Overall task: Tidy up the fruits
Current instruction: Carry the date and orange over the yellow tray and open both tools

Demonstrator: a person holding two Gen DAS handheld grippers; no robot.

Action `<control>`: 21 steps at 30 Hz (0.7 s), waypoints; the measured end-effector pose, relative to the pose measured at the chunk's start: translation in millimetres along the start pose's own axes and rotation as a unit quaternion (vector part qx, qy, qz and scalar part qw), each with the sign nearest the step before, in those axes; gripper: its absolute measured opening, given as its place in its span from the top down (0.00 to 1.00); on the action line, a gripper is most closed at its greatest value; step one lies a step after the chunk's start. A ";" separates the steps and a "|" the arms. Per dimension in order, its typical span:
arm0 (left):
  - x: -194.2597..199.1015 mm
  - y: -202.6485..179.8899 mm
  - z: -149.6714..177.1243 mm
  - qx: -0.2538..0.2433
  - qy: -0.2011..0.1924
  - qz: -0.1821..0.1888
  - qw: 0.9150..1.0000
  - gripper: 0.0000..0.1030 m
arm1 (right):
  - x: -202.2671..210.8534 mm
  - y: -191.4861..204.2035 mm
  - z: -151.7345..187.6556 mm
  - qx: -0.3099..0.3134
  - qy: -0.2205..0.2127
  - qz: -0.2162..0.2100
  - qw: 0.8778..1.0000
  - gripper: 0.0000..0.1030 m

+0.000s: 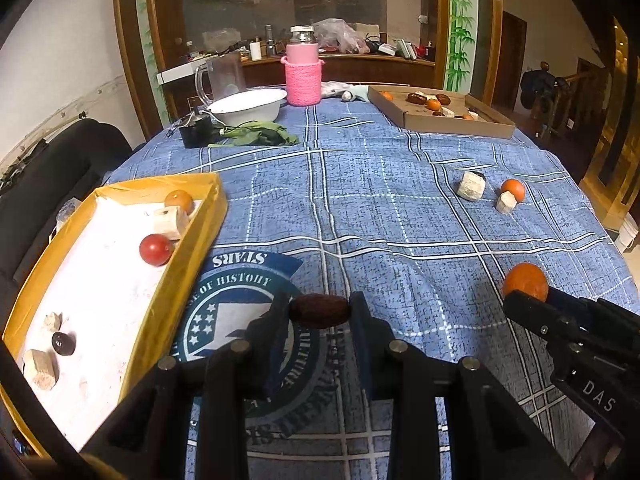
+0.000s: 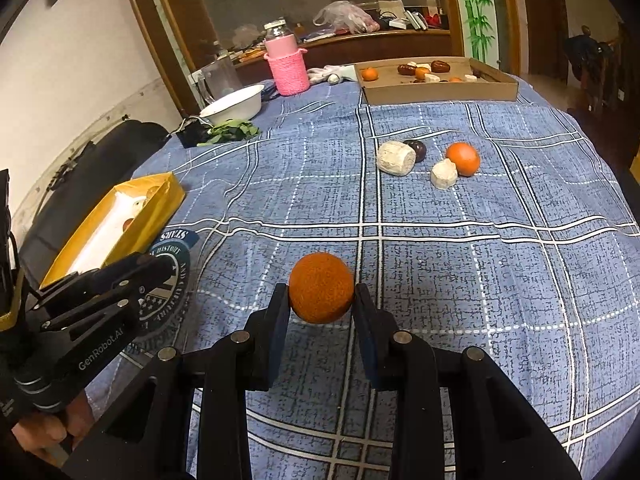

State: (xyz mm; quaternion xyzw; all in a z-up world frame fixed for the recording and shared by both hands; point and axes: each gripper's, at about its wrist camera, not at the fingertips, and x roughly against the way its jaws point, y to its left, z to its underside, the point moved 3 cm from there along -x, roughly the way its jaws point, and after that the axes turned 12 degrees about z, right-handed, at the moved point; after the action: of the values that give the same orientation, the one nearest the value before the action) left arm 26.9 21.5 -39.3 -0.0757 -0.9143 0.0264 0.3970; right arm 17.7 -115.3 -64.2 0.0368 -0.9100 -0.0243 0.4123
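My left gripper (image 1: 320,312) is shut on a dark red date (image 1: 320,311), held above the blue checked cloth just right of the yellow tray (image 1: 200,232). The tray holds a red fruit (image 1: 156,249), an orange fruit (image 1: 179,201), a dark plum (image 1: 63,343) and pale chunks. My right gripper (image 2: 321,300) is shut on an orange (image 2: 321,293), held over the cloth; it also shows in the left wrist view (image 1: 525,282). Loose on the cloth lie another orange (image 2: 463,159), a dark plum (image 2: 416,149) and two pale chunks (image 2: 396,158).
A cardboard tray (image 2: 440,90) with several fruits sits at the far right. A white bowl (image 2: 234,106), glass jug (image 2: 216,76), pink-sleeved jar (image 2: 286,64), green leaves (image 2: 230,130) and a black object stand at the far left. A black chair (image 1: 52,168) is beside the table.
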 end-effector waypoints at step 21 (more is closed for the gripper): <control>49.6 76.6 -2.4 0.064 -0.035 -0.030 0.997 0.68 | 11.6 47.4 -15.6 0.044 -0.019 -0.035 0.998 0.70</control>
State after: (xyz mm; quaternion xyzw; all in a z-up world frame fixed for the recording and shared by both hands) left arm 4.3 105.0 -10.2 -0.0215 -0.9260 0.0752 0.3694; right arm 19.6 -69.4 -41.7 0.0859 -0.9161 0.0005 0.3916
